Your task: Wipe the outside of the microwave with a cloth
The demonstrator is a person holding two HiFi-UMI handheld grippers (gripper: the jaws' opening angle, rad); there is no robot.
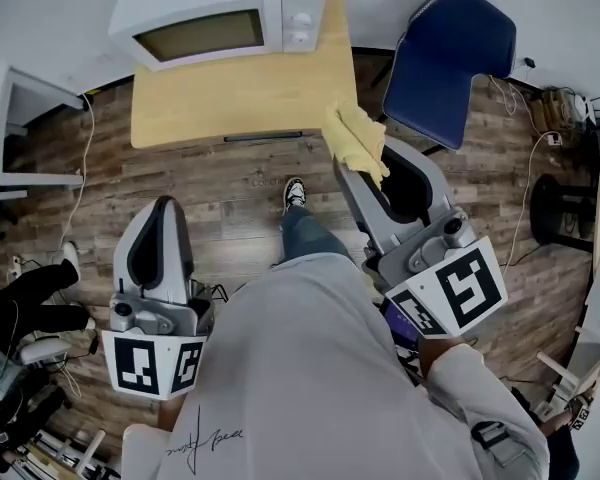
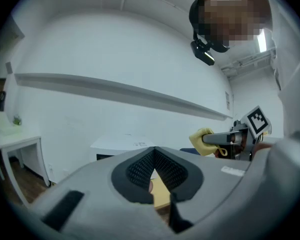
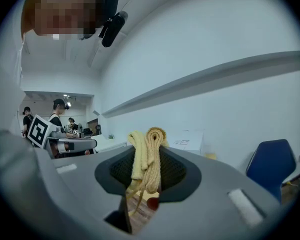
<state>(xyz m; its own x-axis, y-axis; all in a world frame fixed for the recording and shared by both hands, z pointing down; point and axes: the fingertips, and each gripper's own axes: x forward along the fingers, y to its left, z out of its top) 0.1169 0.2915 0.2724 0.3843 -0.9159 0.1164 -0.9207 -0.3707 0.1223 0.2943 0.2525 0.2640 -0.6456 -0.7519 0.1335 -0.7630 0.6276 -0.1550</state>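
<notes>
Right gripper point(image 1: 352, 160): jaws clamped on cloth point(image 1: 358, 140).
Cloth: folded, long axis along the jaws, end toward table point(image 1: 242, 96).
Left gripper point(image 1: 162, 206): jaws together, empty.
Microwave point(image 1: 215, 13): door faces person.

We see a white microwave point(image 1: 220, 13) on a pale yellow wood-grain table point(image 1: 245, 98), above a floor point(image 1: 230, 208) of mottled brown planks. The cloth point(image 1: 358, 143) is yellow and the chair point(image 1: 448, 63) dark blue. The left gripper point(image 1: 162, 206) and right gripper point(image 1: 365, 173) are grey with black pads, and the 2 marker cubes point(image 1: 470, 288) are patterned in black-and-white squares.
</notes>
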